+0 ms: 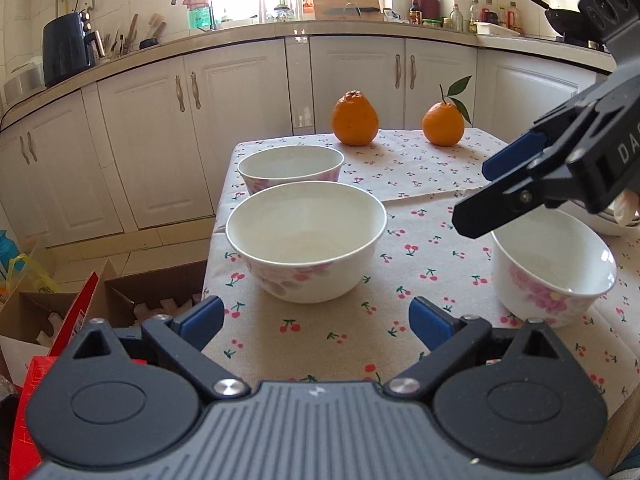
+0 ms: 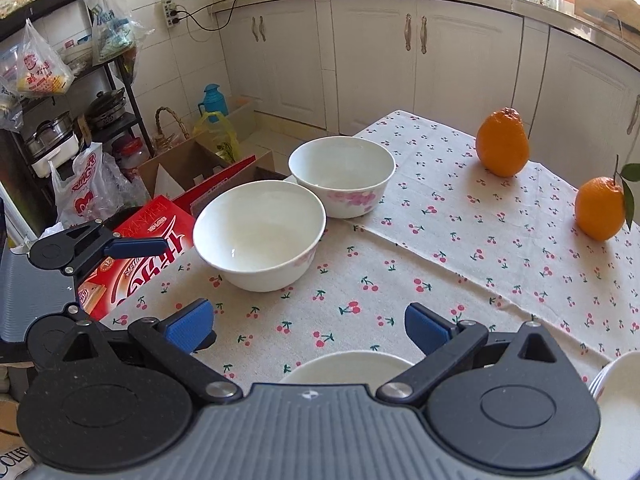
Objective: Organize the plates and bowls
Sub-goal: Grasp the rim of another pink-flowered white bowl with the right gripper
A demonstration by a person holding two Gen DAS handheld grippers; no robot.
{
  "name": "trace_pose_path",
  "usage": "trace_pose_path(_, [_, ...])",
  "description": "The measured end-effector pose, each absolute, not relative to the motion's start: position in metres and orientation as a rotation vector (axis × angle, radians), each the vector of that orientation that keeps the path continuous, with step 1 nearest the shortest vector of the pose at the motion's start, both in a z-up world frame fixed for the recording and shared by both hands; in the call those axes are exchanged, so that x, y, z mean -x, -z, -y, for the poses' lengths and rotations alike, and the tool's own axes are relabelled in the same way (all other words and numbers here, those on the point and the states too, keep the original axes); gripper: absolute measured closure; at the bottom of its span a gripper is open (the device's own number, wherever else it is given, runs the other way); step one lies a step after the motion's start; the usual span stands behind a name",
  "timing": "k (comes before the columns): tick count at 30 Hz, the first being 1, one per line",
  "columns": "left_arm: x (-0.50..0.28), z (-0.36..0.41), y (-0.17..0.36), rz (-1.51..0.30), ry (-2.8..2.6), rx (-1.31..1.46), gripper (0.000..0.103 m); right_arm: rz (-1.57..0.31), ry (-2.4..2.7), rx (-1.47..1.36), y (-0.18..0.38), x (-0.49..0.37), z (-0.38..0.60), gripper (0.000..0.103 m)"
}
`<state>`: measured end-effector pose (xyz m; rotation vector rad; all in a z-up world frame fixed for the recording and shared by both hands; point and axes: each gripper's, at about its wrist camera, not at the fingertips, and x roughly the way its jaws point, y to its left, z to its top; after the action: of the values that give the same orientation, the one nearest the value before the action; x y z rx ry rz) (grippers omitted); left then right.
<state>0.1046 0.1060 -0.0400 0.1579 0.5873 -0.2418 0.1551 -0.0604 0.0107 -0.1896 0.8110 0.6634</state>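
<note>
My left tongs (image 1: 316, 316) stand wide with nothing between the blue pads, hovering over the cherry-print cloth on the surface (image 1: 420, 184). Just ahead of them sits the near bowl (image 1: 306, 240), white with pink flowers, upright and empty. Behind it, close by but apart, is the far bowl (image 1: 291, 168), near the surface's left edge. A third bowl (image 1: 554, 272) stands to the right, and my right tongs (image 1: 476, 196) hang just above its rim; from their own camera their pads are spread wide, gripping nothing. In that view a white rim shows just under the right tongs, and stacked white dishes (image 2: 616, 392) peek in at the lower right corner. Two oranges (image 1: 355, 119) sit at the far end of the cloth, well apart from the bowls.
</note>
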Motion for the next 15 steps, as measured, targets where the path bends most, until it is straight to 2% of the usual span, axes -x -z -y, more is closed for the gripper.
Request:
trace_pose_path(11, [-0.133, -0.104, 0.044, -0.573, 0.274, -0.187, 0.005, -0.855, -0.777, 0.256, -0.009, -0.21, 0.021, 0.001])
trace_pose_path(15, [-0.14, -0.104, 0.046, -0.569, 0.278, -0.18, 0.006, -0.891, -0.789, 0.275, 0.0, -0.228, 0.006, 0.005])
